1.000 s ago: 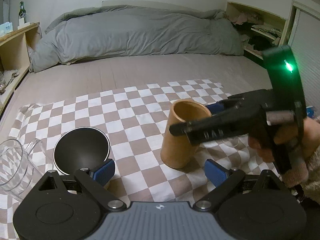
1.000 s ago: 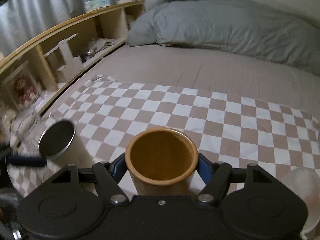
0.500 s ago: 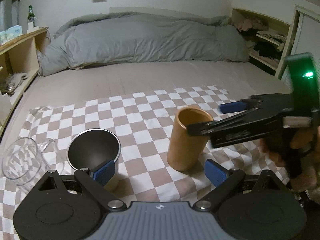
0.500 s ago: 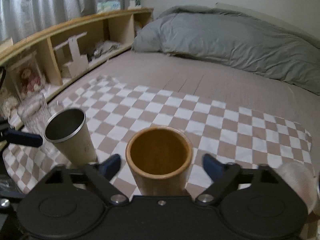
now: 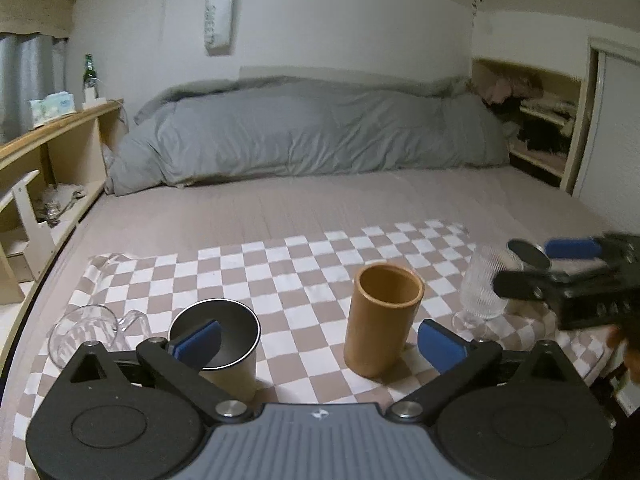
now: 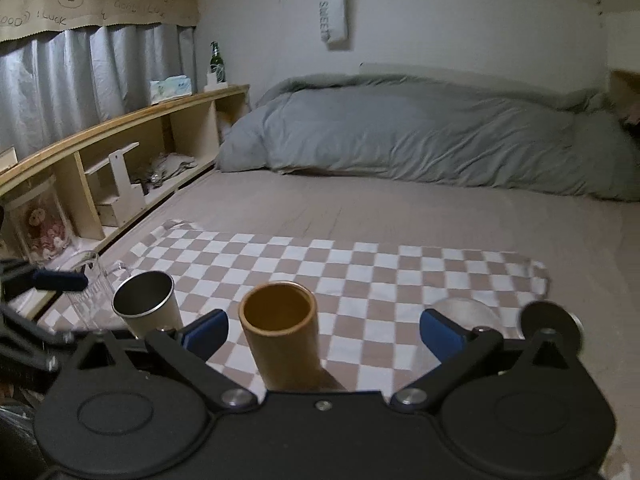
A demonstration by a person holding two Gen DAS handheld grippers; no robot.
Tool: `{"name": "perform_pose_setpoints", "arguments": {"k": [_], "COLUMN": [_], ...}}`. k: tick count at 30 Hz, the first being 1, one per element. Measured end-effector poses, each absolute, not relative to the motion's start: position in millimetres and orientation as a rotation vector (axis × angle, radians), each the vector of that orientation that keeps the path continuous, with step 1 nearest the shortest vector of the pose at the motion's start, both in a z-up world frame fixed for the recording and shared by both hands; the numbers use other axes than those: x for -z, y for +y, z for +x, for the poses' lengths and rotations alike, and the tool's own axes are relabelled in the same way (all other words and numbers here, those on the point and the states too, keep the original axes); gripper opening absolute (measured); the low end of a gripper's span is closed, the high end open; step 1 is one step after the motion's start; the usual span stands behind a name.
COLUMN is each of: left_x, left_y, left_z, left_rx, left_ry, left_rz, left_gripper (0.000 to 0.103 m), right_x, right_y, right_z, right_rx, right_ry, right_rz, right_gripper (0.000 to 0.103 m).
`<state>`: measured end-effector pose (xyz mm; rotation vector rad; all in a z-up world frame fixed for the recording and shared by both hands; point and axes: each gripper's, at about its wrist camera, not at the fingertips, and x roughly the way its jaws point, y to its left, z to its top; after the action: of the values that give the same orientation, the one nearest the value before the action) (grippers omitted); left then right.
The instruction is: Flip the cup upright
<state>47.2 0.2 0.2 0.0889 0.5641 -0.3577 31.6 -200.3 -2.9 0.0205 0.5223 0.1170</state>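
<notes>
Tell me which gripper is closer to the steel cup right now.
Left. The left gripper hangs right over the steel cup, one blue pad overlapping its rim in the left wrist view. The right gripper, open, sits beyond the brown cup, clearly apart.

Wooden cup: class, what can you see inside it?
The wooden cup stands upright, mouth open. Only its bare brown inner wall shows, with no contents; the rim hides the very bottom.

Matt wooden-looking cup (image 5: pixel 383 317), shiny metal tumbler (image 5: pixel 224 340), clear ribbed glass (image 5: pixel 482 288), woven checked cloth (image 5: pixel 304 264)
</notes>
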Motion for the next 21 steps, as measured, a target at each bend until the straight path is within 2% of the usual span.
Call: {"name": "perform_pose_setpoints", "arguments": {"k": [10, 21], "left_x": [-5.0, 6.4], "left_y": [2.9, 1.9], "left_z": [11.4, -27.2], "left_rx": [0.281, 0.250], "left_ry": [0.474, 0.433], "left_rz": [0.115, 0.123], "left_gripper": [0.103, 0.103], "right_x": [-2.4, 11.3], "right_y": [-192.8, -186.3], "right_z": [-29.1, -63.8], "right_rx": [-0.046, -0.018], "right_ry": [0.401, 0.378], "right_rz": [-0.005, -0.013], "right_gripper": [0.103, 0.103]}}
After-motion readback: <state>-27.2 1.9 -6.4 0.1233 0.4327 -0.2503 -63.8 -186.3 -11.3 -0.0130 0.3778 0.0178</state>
